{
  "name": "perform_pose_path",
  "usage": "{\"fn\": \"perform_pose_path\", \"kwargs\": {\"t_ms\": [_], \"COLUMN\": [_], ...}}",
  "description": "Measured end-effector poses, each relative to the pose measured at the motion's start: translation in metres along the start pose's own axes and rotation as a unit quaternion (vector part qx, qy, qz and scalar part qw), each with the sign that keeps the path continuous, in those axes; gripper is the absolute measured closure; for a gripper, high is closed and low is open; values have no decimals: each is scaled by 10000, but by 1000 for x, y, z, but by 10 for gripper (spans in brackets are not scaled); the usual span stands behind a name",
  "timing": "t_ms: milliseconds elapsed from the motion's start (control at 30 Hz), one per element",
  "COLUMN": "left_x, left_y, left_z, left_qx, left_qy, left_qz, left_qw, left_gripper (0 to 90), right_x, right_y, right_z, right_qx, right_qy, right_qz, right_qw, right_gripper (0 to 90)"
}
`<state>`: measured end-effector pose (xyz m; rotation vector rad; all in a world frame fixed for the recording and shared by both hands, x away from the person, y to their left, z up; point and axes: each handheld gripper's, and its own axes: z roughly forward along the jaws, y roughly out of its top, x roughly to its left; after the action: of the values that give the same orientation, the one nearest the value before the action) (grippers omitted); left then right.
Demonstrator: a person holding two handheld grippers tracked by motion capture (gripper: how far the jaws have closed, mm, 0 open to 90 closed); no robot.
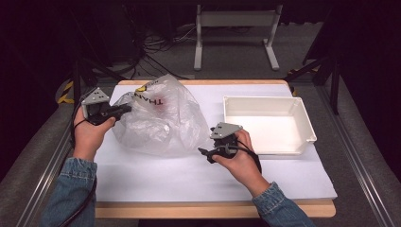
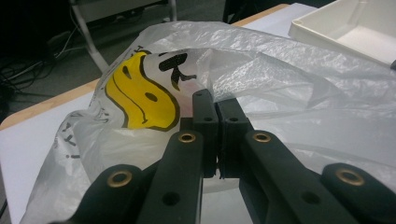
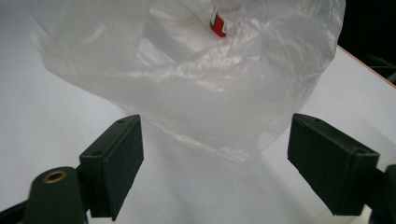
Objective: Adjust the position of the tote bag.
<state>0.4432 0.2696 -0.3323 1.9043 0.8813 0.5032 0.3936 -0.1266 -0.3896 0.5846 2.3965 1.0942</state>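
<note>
while the left claw (image 2: pixel 217 126) clamps the plastic bag (image 1: pixel 158 116), the right claw (image 3: pixel 215 165) gapes apart; white tray (image 1: pixel 302 118) holds nothing.

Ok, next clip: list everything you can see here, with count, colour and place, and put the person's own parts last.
plastic bag: one, clear with a yellow smiley face and dark lettering, left half of the table; something red shows inside
tray: one, white, empty, right half of the table
table: one, white top with a wooden edge, centre
metal stand: one, pale grey, on the floor beyond the table
cables: several, dark, on the floor behind the table
left hand-held gripper: one, black, jaws closed on the bag's left edge
right hand-held gripper: one, black, jaws open, just short of the bag's right side
sleeves: two, blue denim, bottom of the high view
</note>
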Motion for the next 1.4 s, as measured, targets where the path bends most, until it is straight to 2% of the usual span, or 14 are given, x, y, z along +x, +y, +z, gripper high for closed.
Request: {"fn": "perform_pose_path", "kwargs": {"t_ms": [233, 267, 300, 333, 400, 433, 467, 567, 833, 967, 1133, 1167, 1300, 1400], "left_x": [-1, -1, -2, -3, -6, -7, -9, -13, -32, -37, -43, -44, -47, -42], "left_y": [-5, -5, -5, -5, -5, -5, -5, -6, -4, -3, 3, 6, 15, 23], "left_z": [-4, -5, -5, -5, -6, -5, -6, -7, -18, -20, -25, -26, -28, -24], "left_qx": [-48, -41, -48, -56, -43, -61, -31, -57, -39, 32, 7, -9, -48, -77], "left_qy": [-6, -12, -21, -38, -69, -76, -102, -160, -379, -352, -435, -460, -515, -512], "left_qz": [-31, -31, 4, -16, 16, 35, 51, 133, 353, 466, 545, 564, 624, 569], "left_qw": [10000, 10000, 10000, 10000, 10000, 9999, 9999, 9998, 9986, 9983, 9976, 9973, 9967, 9970], "left_gripper": [882, 882, 881, 880, 877, 875, 874, 874, 873, 873, 874, 874, 872, 868], "right_x": [-3, -4, -6, -7, -10, -12, -13, -13, -2, 5, 10, 11, 8, -4], "right_y": [3, 3, 4, 5, 6, 7, 8, 11, 12, 15, 21, 28, 36, 45], "right_z": [16, 19, 20, 21, 21, 20, 18, 13, -11, -27, -43, -54, -67, -75], "right_qx": [149, 150, 136, 165, 262, 205, 138, -16, -155, -329, -486, -624, -842, -1096], "right_qy": [-128, -143, -111, -8, 97, 195, 239, 309, 881, 1301, 1525, 1658, 1729, 1649], "right_qz": [43, 104, 198, 234, 226, 308, 378, 378, 669, 862, 844, 822, 834, 954], "right_qw": [9998, 9997, 9996, 9996, 9994, 9991, 9989, 9988, 9937, 9872, 9835, 9807, 9778, 9755], "right_gripper": [196, 240, 338, 485, 678, 826, 883, 900, 900, 900, 900, 900, 900, 900]}}
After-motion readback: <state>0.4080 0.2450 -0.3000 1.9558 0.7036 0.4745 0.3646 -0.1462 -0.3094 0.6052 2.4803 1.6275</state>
